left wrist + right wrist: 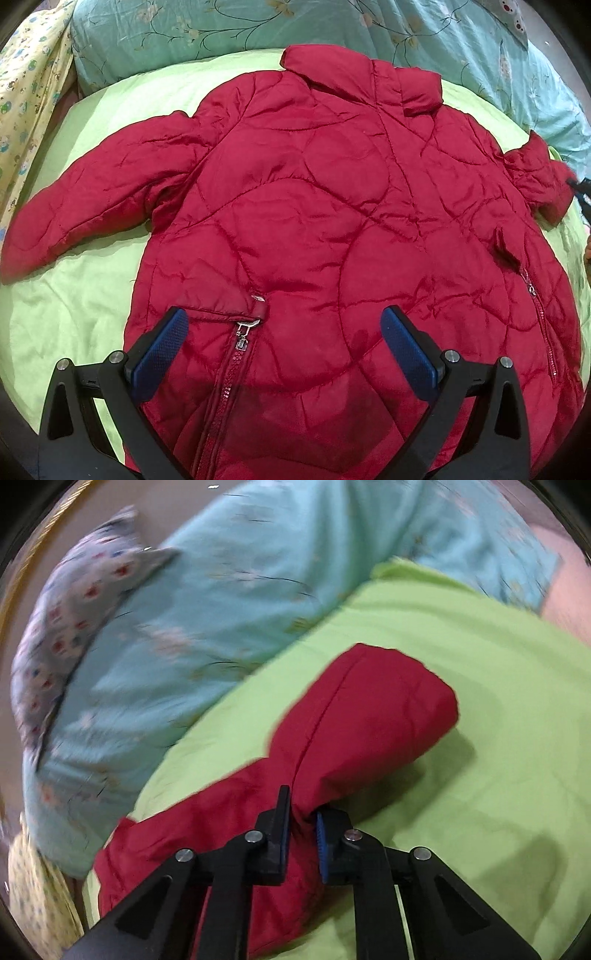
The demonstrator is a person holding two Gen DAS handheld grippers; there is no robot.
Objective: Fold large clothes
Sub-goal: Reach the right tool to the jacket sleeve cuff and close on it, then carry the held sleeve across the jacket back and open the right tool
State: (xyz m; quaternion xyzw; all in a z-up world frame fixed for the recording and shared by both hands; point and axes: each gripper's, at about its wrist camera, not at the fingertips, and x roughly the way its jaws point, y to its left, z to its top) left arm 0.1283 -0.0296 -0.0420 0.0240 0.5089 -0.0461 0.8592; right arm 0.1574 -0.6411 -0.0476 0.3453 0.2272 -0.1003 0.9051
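Note:
A red quilted jacket [314,206] lies spread flat on the light green sheet [74,288], collar toward the far side, one sleeve stretched out to the left. My left gripper [282,339] hovers open over the jacket's lower part, near the zipper pull [242,338], with nothing between its blue pads [162,350]. In the right wrist view my right gripper [301,829] is shut on the jacket's other sleeve [354,716], pinching the fabric just behind the cuff. That sleeve's bunched end shows at the right edge of the left wrist view.
A turquoise floral quilt [221,29] is piled along the far side of the bed. A yellow patterned cloth [26,96] lies at the far left. A grey patterned pillow [74,602] rests on the quilt in the right wrist view.

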